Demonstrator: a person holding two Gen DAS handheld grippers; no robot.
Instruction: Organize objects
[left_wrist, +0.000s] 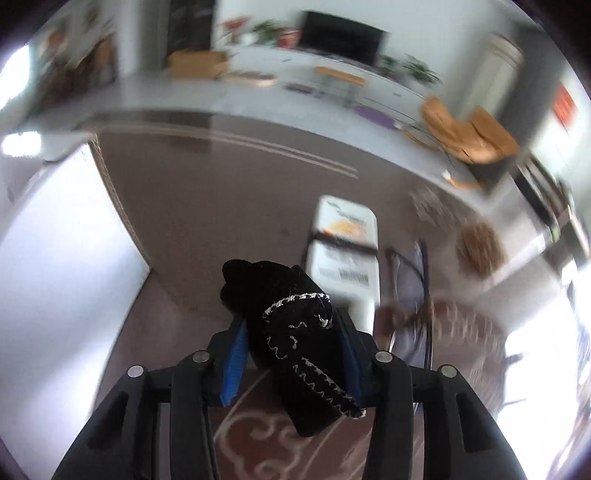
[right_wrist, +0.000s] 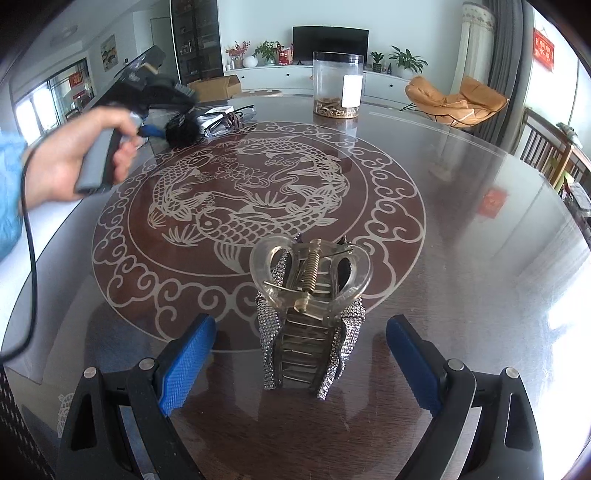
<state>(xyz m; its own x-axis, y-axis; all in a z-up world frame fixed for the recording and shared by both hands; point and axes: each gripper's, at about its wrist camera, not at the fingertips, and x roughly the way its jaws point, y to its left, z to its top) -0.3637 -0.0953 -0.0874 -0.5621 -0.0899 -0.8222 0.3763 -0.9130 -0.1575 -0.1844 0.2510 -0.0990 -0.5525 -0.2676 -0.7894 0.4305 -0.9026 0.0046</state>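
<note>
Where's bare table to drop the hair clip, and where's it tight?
Free: the fish medallion between the clip and the jar, and the plain glass to its right, toward the chairs. Tight: far left, where the left tool carries a black cloth over a small pile by the white box.

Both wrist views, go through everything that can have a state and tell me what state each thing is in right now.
Left hand-held gripper: shut on the black fabric item with silver stitching, lifted off the table.
Right hand-held gripper: open, jaws either side of the clip, not touching it.
Clear plastic rhinestone hair claw clip: closed, resting on the glass-topped round table.
Clear cylindrical jar: upright, nearly empty, brown contents at the bottom.
</note>
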